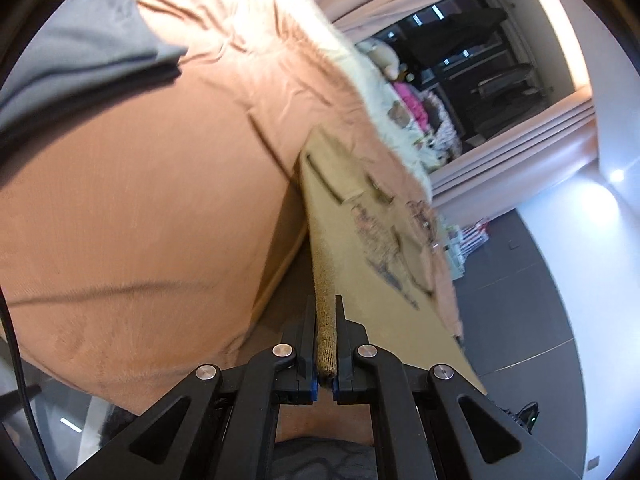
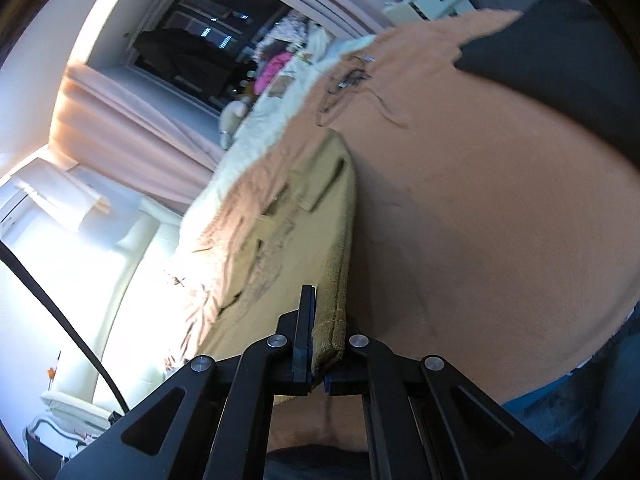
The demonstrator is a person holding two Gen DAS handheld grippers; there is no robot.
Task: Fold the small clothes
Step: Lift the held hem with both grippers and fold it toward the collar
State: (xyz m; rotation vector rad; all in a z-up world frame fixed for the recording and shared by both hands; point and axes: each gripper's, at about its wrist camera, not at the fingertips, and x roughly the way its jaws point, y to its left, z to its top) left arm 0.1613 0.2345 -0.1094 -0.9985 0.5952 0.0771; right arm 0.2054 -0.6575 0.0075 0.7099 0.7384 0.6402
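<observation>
Clamping the beige garment's ribbed hem (image 1: 326,344) in left gripper (image 1: 327,356) and right gripper (image 2: 320,344), lifting it off the bedspread (image 1: 140,200) ahead (keeping both corners level, taut).

A home bedroom: bed under a peach cover (image 1: 132,200), pleated curtains (image 2: 132,104) (dark window behind), stuffed toys (image 1: 384,56).
</observation>
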